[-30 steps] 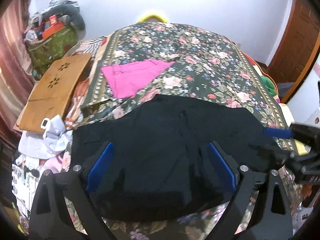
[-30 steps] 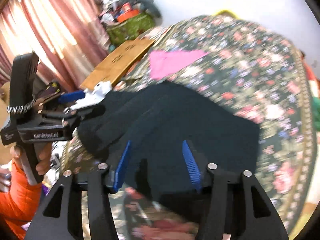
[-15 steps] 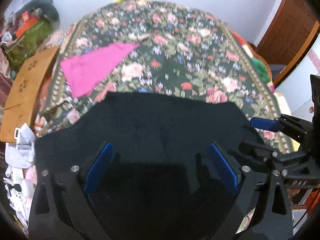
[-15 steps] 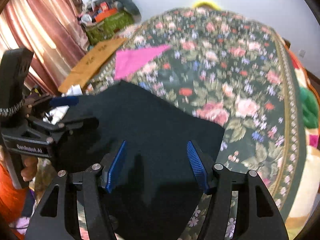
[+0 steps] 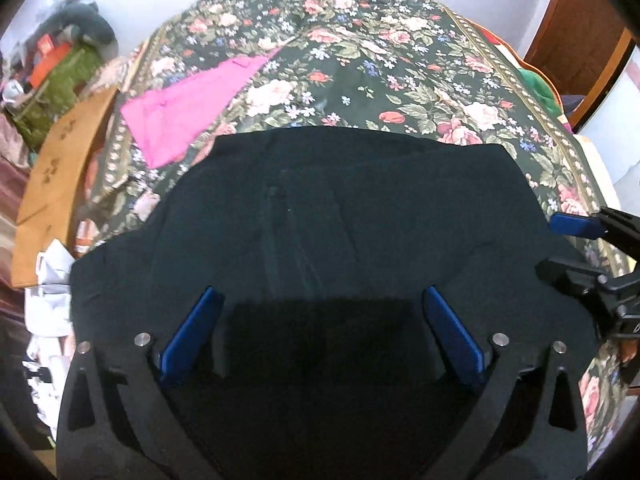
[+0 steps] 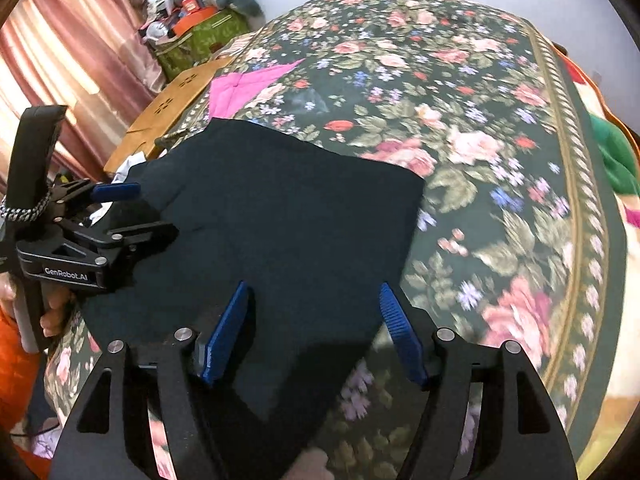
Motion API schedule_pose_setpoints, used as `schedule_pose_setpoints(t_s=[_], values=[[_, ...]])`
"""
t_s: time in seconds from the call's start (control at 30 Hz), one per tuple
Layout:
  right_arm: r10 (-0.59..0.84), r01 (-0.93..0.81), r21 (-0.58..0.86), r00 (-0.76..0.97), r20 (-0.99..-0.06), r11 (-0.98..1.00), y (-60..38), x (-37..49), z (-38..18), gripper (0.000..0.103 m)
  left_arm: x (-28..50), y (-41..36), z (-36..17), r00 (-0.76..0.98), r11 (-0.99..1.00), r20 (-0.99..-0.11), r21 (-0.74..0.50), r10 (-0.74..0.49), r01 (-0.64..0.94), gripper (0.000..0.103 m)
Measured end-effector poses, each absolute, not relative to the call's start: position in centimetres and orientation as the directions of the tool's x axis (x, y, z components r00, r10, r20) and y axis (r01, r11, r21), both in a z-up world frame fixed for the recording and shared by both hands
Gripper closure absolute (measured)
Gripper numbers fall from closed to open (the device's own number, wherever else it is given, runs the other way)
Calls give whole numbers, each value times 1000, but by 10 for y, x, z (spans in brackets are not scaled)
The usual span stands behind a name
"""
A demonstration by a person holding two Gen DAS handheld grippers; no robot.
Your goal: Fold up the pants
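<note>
Lying apparently flat, dark pants point(image 5: 340, 220).

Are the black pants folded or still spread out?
Folded: the black pants lie flat on the floral bedspread as a compact panel with straight edges.

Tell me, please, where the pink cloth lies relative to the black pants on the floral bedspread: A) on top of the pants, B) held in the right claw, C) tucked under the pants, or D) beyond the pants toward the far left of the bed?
D: the pink cloth lies flat on the floral bedspread beyond the far-left edge of the black pants, apart from both claws.
</note>
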State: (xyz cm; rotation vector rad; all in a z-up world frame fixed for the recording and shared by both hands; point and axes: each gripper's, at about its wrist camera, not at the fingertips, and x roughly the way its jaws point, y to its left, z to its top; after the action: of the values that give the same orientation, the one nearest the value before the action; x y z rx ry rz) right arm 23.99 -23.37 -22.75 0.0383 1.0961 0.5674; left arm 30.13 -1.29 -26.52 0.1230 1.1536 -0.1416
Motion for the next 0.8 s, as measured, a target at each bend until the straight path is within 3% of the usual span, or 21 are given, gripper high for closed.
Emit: schedule_pose_setpoints(t_s=[0.8], values=[[327,-301,205,445,-834,931,-277,195,-199,36,236,38,-228,522,1000,-853,-21,-27,16,0]])
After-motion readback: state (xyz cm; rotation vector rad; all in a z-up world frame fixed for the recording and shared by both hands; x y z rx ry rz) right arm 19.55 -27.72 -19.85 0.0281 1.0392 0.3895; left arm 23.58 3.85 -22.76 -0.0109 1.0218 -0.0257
